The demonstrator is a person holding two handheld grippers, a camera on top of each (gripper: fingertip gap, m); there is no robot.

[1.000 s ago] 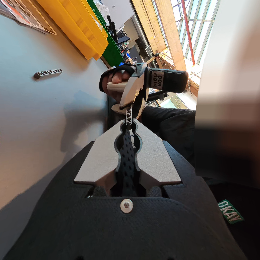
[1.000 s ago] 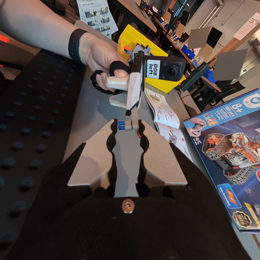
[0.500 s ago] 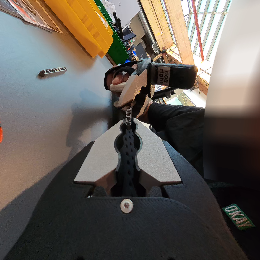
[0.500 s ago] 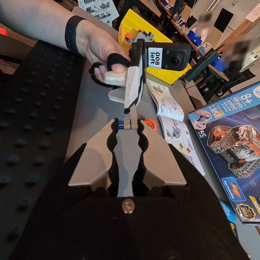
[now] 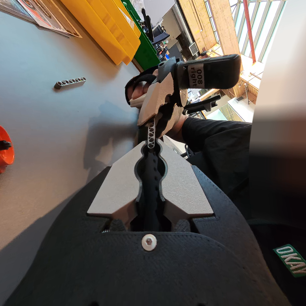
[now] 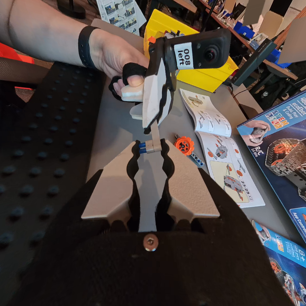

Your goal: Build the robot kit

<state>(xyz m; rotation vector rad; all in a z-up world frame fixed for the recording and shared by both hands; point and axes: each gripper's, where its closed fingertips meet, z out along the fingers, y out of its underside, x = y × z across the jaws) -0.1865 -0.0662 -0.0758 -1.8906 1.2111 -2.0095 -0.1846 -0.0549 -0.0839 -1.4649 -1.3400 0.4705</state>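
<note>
My left gripper (image 5: 151, 144) is shut on the lower end of a light grey beam with holes (image 5: 151, 135), held above the grey table (image 5: 41, 124). The beam's far end runs into my right gripper (image 5: 153, 122). In the right wrist view, my right gripper (image 6: 149, 147) is shut on a small grey connector with two blue pins (image 6: 149, 147). The beam (image 6: 155, 132) joins this connector and rises into the left gripper (image 6: 151, 128). A person's hand holds each gripper.
A second grey beam (image 5: 70, 82) lies on the table, with an orange wheel (image 5: 5, 155) at the left edge. Yellow (image 5: 106, 28) and green (image 5: 145, 51) bins stand behind. An orange gear (image 6: 183, 146), open booklet (image 6: 215, 132), blue box (image 6: 281, 149) and black studded mat (image 6: 49, 132) lie around. Less than 4 cm separates the two grippers' tips. From the right gripper's tips to the orange gear (image 6: 183, 146) is close to 11 centimetres.
Both grippers keep their hold on the joined parts. The pair has shifted a little over the table, and the orange gear and orange wheel have come into view.
</note>
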